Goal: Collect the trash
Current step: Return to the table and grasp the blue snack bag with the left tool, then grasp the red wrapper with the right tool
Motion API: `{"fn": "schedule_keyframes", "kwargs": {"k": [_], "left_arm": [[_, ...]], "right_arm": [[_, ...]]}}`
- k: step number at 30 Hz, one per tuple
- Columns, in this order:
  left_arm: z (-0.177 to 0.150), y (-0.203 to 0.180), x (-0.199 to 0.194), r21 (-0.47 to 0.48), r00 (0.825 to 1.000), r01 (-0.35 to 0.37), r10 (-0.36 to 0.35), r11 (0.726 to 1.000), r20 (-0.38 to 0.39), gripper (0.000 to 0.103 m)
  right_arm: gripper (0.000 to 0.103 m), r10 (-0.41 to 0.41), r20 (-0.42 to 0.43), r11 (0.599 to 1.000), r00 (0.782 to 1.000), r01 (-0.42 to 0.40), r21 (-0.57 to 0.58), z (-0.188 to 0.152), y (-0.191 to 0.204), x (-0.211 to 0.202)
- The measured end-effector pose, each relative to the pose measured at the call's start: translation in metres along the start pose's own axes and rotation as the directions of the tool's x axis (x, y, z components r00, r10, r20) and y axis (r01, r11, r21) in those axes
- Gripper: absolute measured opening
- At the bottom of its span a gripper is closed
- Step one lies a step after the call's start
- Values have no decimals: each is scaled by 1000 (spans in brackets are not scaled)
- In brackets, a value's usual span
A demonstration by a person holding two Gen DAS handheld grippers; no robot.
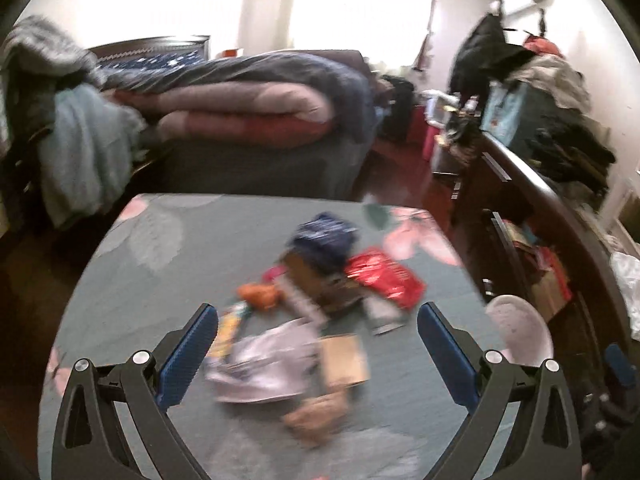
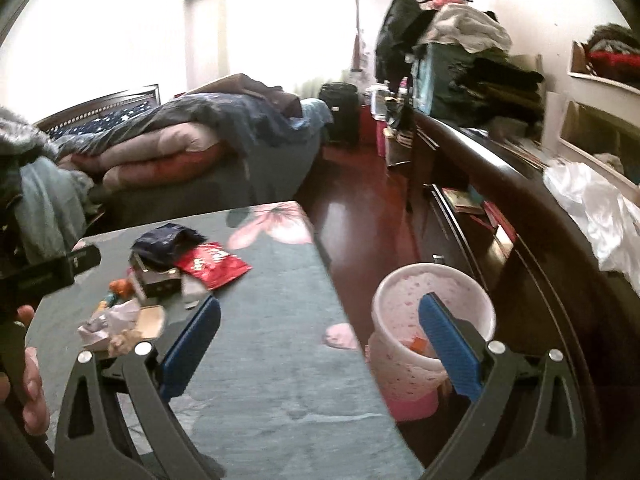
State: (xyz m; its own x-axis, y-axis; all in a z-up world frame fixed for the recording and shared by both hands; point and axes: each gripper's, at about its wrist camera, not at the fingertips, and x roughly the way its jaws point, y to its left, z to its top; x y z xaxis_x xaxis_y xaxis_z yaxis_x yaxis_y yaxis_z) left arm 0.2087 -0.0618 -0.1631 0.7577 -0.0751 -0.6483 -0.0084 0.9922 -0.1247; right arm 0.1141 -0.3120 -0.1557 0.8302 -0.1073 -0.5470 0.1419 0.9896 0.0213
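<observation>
Left wrist view puts me over the table (image 1: 120,280), a grey-green top with pink flowers, and I judge the collecting step is at its start: the litter lies in a heap ahead of my left gripper (image 1: 316,344), whose jaws stand wide with nothing between them. Largest in the heap is the crumpled white wrapper (image 1: 264,364), directly between and just beyond the fingertips; the red packet (image 1: 384,280) and dark blue bag (image 1: 324,236) lie farther ahead, and a small brown card (image 1: 346,358) touches the wrapper on its right (motion blur hides finer detail).

From the right wrist, my right gripper (image 2: 320,328) is spread wide and empty too, tilted down, its right finger over the mouth of the pink-speckled bin (image 2: 400,356) standing on the floor beside the table's right edge. The heap sits well to its left.

Next, I think, the left tool must drop onto the wrapper and close, then carry it rightward to the bin.
</observation>
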Motion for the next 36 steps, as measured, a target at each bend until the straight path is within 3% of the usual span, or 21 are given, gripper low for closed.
{"fn": "schedule_keyframes", "kwargs": {"k": [6,13,20,24,28,30,32,36], "left_arm": [[12,20,29,-13,999,-5,4,1000,-42,99],[50,-13,101,117,997,-9,18,993,-77,99],[62,-29,169,133,986,0,22,991,-166,98],[66,-31,183,128,979,12,14,992,-201,84],[67,-32,189,147,973,-10,44,989,-228,56],[66,-31,190,149,970,-9,45,989,-239,51],[65,-29,190,158,970,-10,48,987,-239,40],[69,-15,178,109,975,19,6,994,-223,37]], "right_arm": [[100,22,-24,999,999,-23,-45,-2,28,9],[99,37,-43,996,998,-40,-78,4,48,36],[99,46,-69,995,997,-52,-87,16,53,74],[99,64,-80,994,995,-71,-83,21,54,88],[99,93,-95,992,991,-100,-72,27,57,101],[99,99,-105,992,990,-106,-69,31,60,108],[99,110,-118,991,987,-117,-60,37,63,118],[99,145,-157,987,977,-154,-44,46,71,138]]}}
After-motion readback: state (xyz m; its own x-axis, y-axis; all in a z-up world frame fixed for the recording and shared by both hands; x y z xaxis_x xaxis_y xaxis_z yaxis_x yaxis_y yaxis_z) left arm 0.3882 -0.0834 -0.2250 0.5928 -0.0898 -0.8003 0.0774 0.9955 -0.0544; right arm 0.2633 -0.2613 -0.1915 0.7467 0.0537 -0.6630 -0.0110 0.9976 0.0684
